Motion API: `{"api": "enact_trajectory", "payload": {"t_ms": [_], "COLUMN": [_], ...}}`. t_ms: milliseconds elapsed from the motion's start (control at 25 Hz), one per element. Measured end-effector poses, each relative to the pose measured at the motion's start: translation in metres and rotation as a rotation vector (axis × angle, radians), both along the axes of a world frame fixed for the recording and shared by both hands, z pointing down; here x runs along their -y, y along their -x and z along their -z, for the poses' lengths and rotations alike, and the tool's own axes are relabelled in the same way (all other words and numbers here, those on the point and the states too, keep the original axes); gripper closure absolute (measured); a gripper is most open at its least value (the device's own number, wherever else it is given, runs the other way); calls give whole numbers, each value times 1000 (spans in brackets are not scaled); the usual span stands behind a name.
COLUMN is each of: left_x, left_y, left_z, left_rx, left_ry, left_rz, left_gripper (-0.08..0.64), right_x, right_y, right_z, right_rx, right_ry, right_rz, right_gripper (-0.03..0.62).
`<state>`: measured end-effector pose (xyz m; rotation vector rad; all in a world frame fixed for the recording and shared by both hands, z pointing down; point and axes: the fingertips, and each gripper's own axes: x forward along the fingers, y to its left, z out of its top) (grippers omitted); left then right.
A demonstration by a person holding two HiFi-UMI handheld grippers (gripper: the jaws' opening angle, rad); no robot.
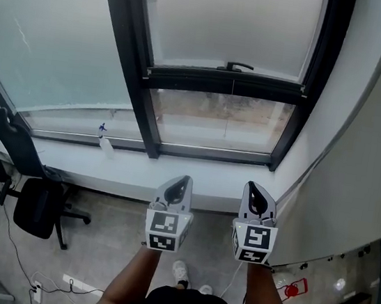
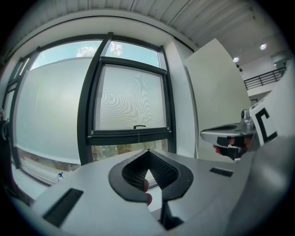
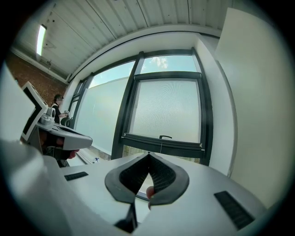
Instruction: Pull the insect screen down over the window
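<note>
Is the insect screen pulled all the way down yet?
No, the insect screen is partly down: its bottom bar sits above the sill, uncovered glass beneath.

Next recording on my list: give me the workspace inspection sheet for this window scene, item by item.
Surface: white window sill, with one bottle on it.
Job's things: insect screen is most of the way down; its bottom bar, with handle, leaves a strip of uncovered glass above the sill.
Clutter: spray bottle on the sill by the left pane; office chair on the floor.
Grippers: left gripper and right gripper are both shut and empty, side by side, short of the screen.
Cables: floor cable near a power strip.
Surroundings: white wall on the right; a person far off by the windows.
</note>
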<state>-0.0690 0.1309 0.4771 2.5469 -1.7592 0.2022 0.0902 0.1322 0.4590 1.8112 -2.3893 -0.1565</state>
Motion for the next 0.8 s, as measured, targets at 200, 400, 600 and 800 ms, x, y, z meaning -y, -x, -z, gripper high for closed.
{"api": "enact_trajectory", "payload": {"t_ms": [200,400,600,800], "left_x": [-6,-7,-5,3], "left_y": [-1,-3,-3,1], "left_z": [1,-3,-3,-5], "left_rx": [6,4,10,9], "left_ry": [0,12,13,16], "left_rz": [9,14,17,21], "left_gripper": [557,557,557,557], "right_x": [-5,-5,-2,6], "right_y": [0,-1,-1,3], "right_z": [2,1,0,-1], "right_rx": [6,2,6,10], "right_ry": [-10,-16,-18,-19], "right_rz": [11,19,21,24], "right_gripper": [589,589,589,589]}}
